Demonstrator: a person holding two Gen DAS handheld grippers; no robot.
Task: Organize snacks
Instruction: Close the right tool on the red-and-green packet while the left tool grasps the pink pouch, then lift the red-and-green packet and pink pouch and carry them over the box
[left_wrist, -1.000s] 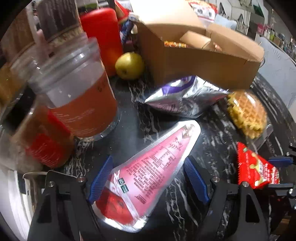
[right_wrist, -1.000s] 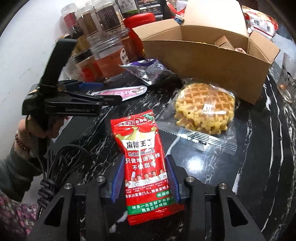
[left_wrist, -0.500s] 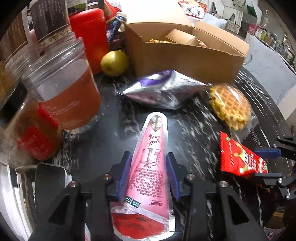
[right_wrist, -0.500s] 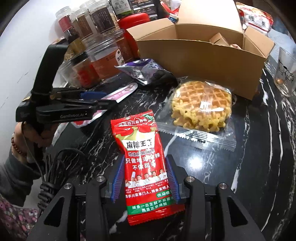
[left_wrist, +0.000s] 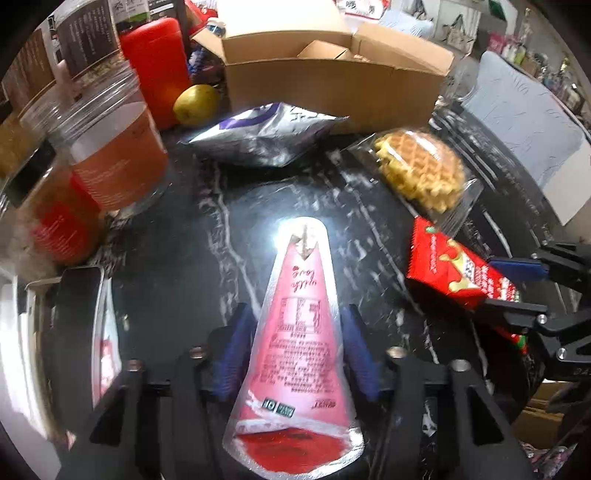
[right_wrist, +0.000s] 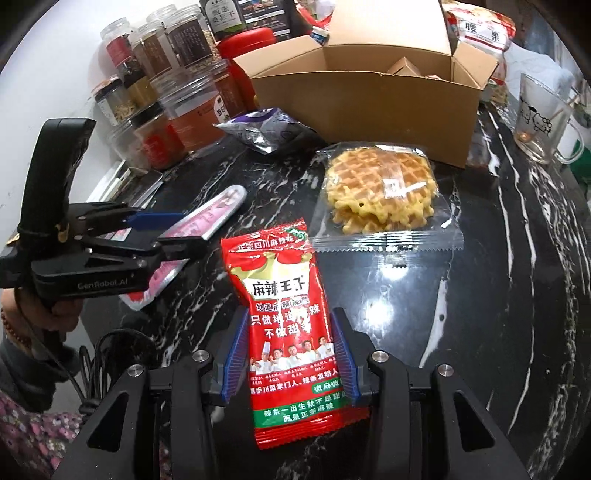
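Lifted since before, left tool (left_wrist: 297, 354) clamps pink pouch (left_wrist: 299, 332); right tool (right_wrist: 290, 354) level, clamps red packet (right_wrist: 284, 314).

Pink pouch (left_wrist: 301, 332) — red packet (right_wrist: 290, 317)

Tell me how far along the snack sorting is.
Early. The cardboard box already holds small items. In hand: left tool grips the pink pouch, right tool the red packet. Waffle pack and silver bag remain out.
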